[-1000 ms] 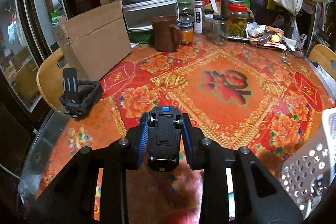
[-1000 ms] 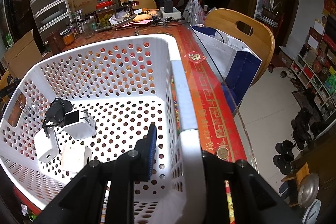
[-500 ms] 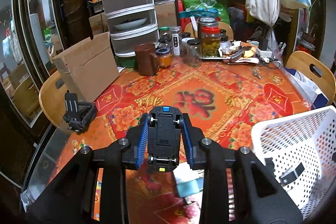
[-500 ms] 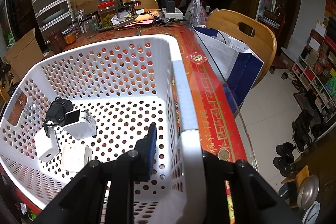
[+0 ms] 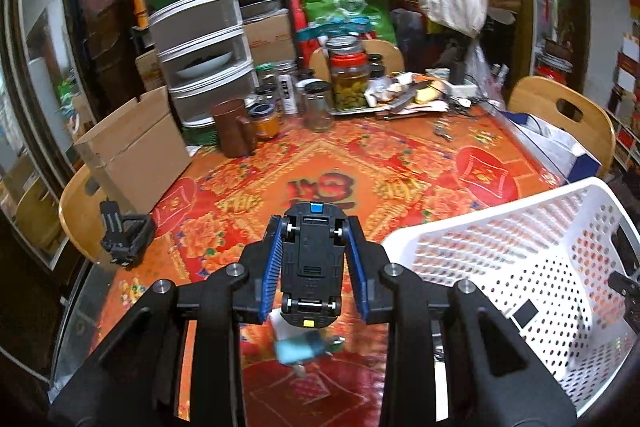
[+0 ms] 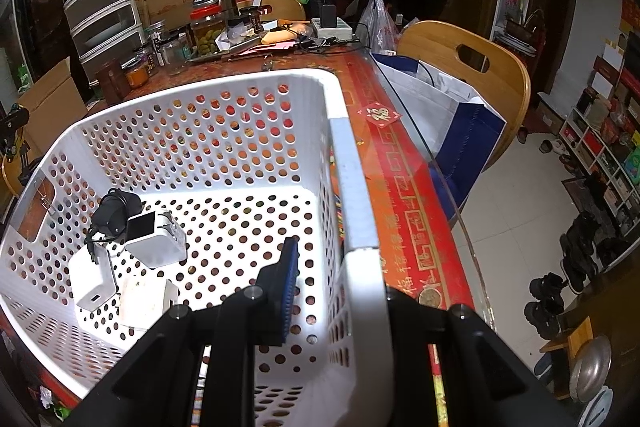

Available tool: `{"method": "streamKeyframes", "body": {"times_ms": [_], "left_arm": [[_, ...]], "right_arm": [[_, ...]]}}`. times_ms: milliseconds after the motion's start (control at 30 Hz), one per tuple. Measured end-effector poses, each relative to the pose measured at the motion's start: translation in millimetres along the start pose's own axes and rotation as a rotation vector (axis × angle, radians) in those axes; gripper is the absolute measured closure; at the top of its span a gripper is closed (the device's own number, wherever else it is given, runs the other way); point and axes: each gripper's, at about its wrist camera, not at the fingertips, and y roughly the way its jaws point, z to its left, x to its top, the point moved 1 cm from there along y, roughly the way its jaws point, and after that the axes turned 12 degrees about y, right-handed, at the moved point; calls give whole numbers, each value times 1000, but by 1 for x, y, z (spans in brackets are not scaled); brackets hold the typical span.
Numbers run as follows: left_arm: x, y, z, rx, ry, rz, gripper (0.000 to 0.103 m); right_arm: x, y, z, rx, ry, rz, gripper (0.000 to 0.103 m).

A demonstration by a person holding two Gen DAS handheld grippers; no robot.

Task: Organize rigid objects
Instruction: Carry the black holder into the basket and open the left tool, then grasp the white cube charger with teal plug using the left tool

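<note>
Item, toy car [image 5: 311, 267]: clamped in my left gripper [image 5: 312, 269], underside up, long axis along the fingers, blue-tabbed end pointing away, held above the red tablecloth [image 5: 400, 163]. Item, white basket [image 6: 352, 211]: my right gripper [image 6: 332, 291] pinches its right rim; chargers [image 6: 156, 239] crowd its near-left floor, the remaining floor bare. Far edge: jars [image 5: 347, 83]
</note>
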Motion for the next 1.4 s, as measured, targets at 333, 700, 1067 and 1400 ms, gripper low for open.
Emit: {"method": "streamKeyframes", "body": {"times_ms": [333,700,1067,1400], "left_arm": [[16,-1,-66,-101,145,40,75],[23,13,-126,-178,288,125,75],[24,22,-142,-285,344,154,11],[-21,11,54,-117,-45,68,0]], "right_arm": [[1,2,1,23,1,0,81],[1,1,-1,39,3,0,80],[1,1,-1,39,3,3,79],[1,1,0,42,6,5,79]]}}
